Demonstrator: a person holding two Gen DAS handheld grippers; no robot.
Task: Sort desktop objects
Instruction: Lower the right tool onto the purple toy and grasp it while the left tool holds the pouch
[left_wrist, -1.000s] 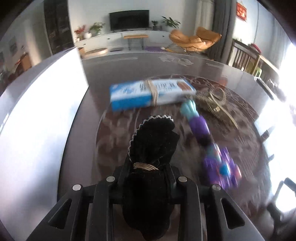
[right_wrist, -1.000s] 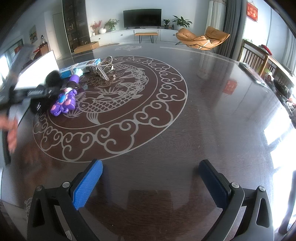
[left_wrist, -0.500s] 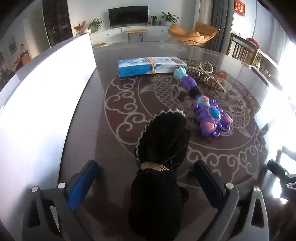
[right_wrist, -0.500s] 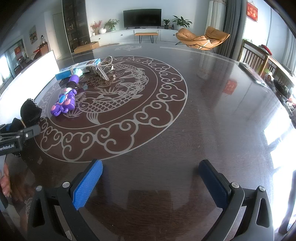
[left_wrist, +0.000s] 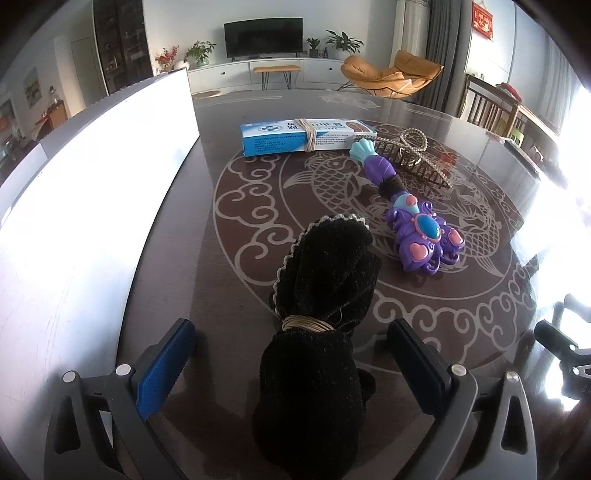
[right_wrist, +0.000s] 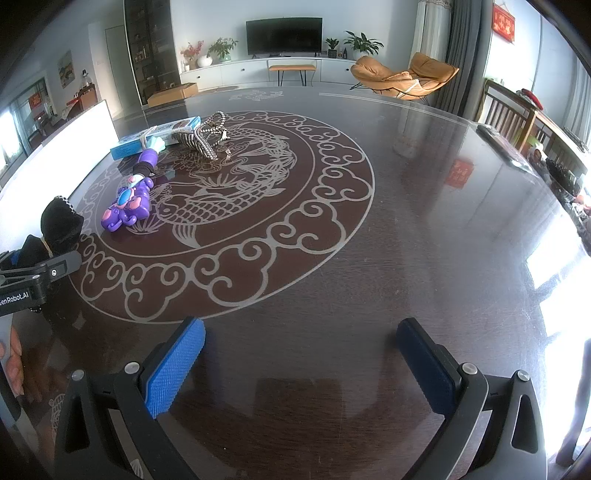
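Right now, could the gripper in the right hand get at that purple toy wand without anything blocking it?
Probably yes, though it would have to travel. The right gripper is open and empty, and the dark table between it and the purple toy wand is bare. The black pouch and left gripper sit off to the side.

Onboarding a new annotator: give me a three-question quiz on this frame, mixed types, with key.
1. True or false: the left tool is shut on the black fabric pouch tied with tan cord.
2. Which lies nearest the white board? A) purple plastic toy wand B) blue-and-white cardboard box C) pearl-studded hair claw
3. What is between the right tool pads?

Key: 1 false; 2 B; 3 nothing, only the dark patterned table.
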